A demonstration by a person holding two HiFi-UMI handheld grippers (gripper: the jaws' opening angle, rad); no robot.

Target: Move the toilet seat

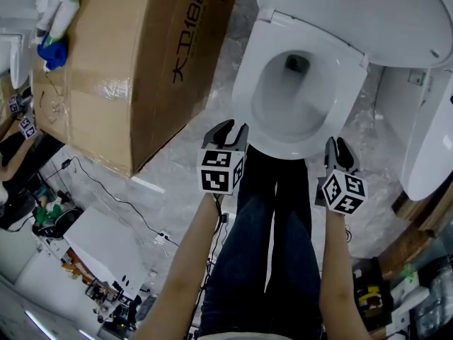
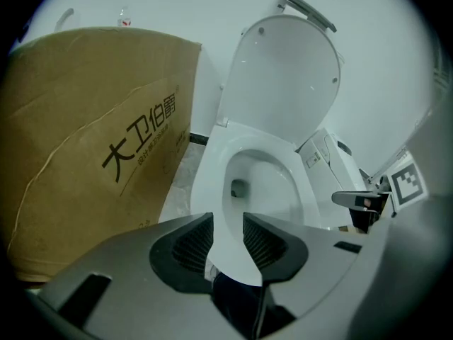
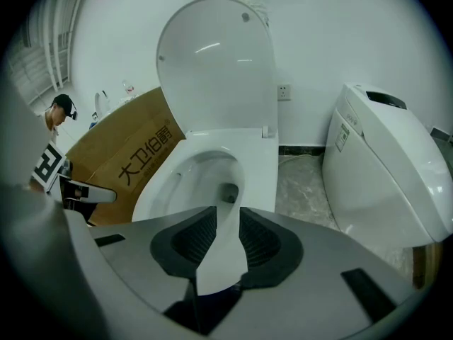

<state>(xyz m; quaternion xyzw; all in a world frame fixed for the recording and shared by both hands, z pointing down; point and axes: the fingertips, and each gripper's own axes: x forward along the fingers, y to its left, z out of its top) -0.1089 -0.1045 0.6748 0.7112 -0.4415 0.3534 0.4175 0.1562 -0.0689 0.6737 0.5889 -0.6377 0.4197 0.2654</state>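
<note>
Toilet seat (image 1: 248,69) down on the bowl (image 1: 287,101), lid (image 1: 354,13) upright behind. Cardboard box (image 1: 127,62) left of the bowl, second toilet (image 1: 428,140) right of it. Left gripper (image 1: 226,129) and right gripper (image 1: 338,147) at the seat's front rim, that rim between each one's jaws.

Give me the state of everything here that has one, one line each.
Toilet seat: down, flat.
Toilet lid: raised upright.
Left gripper: jaws apart, holding nothing.
Right gripper: jaws apart, holding nothing.
Cardboard box: closed, taped.
Second toilet: lid down.
</note>
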